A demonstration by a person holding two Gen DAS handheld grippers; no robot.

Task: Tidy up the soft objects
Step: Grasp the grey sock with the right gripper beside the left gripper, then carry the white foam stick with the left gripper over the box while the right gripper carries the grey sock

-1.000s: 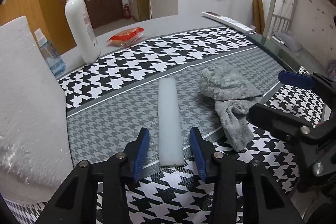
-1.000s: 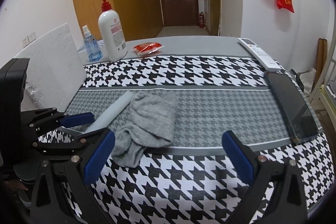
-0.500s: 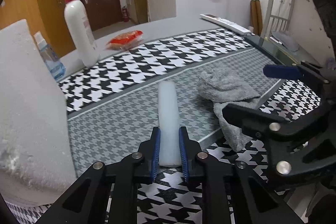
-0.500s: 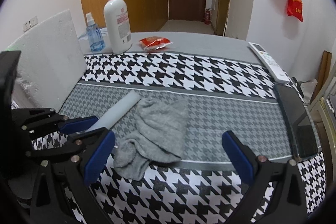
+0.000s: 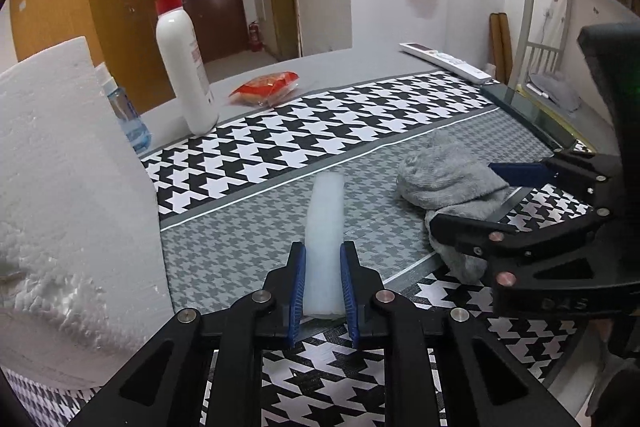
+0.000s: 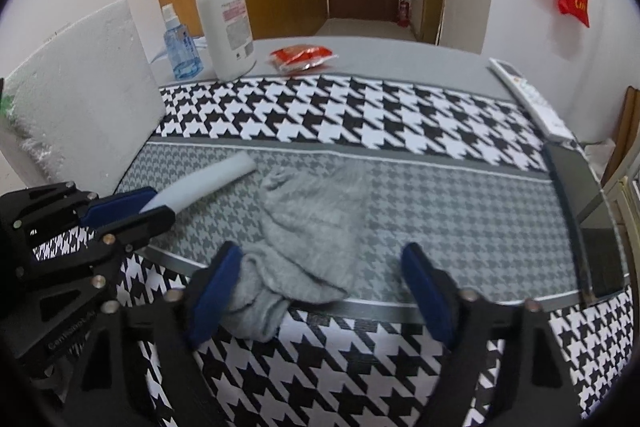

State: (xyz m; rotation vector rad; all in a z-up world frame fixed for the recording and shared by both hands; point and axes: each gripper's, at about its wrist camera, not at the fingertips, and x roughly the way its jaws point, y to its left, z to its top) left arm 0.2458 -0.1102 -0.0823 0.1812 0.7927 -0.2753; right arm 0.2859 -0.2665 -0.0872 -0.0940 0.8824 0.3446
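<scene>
Little here can be read. The right gripper (image 5: 472, 203), seen from the left wrist camera, has embossed letters on its black body that look like "DAS". The white pump bottle (image 6: 226, 23) carries a pink label with a round red logo above it; its print is too small to read.

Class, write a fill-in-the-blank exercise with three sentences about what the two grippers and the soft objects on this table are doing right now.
1. The left gripper is shut on the white ____ strip.
2. The grey cloth lies between the fingers of the ____ gripper, whose jaws have just been closing but do not yet press it.
3. The pump bottle has a ____ pump top.

Missing words: foam; right; red
</scene>
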